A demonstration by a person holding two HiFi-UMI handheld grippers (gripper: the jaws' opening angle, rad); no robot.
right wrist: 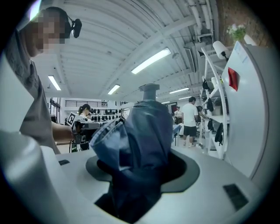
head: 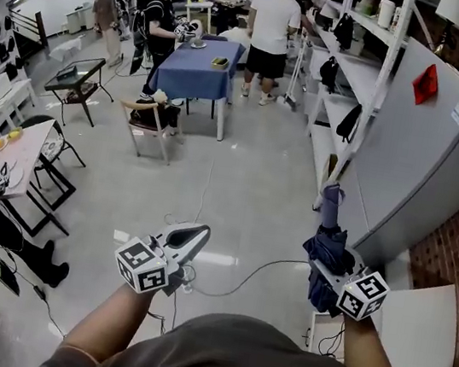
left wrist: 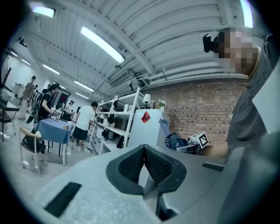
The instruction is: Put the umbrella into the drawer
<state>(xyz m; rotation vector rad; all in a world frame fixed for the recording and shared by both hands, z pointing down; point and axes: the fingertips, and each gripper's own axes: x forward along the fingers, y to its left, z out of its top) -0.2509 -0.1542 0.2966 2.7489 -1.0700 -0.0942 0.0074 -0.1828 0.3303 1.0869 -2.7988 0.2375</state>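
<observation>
Umbrella (right wrist: 144, 127), clamped by right tongs (right wrist: 142, 157), shows beyond closed left tongs (left wrist: 144, 151).

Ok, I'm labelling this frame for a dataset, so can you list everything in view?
umbrella: one, dark blue, folded, clamped in the right tongs
table: one, blue cloth, far across the room
chair: one, wooden, near that table
shelving: one unit, white, along the right side
cabinet: one, grey, right, with a red tag on it
cable: one, pale, on the floor ahead
people: several, standing around the far table
left tongs: one, grey, shut, empty
right tongs: one, grey, shut on the umbrella
</observation>
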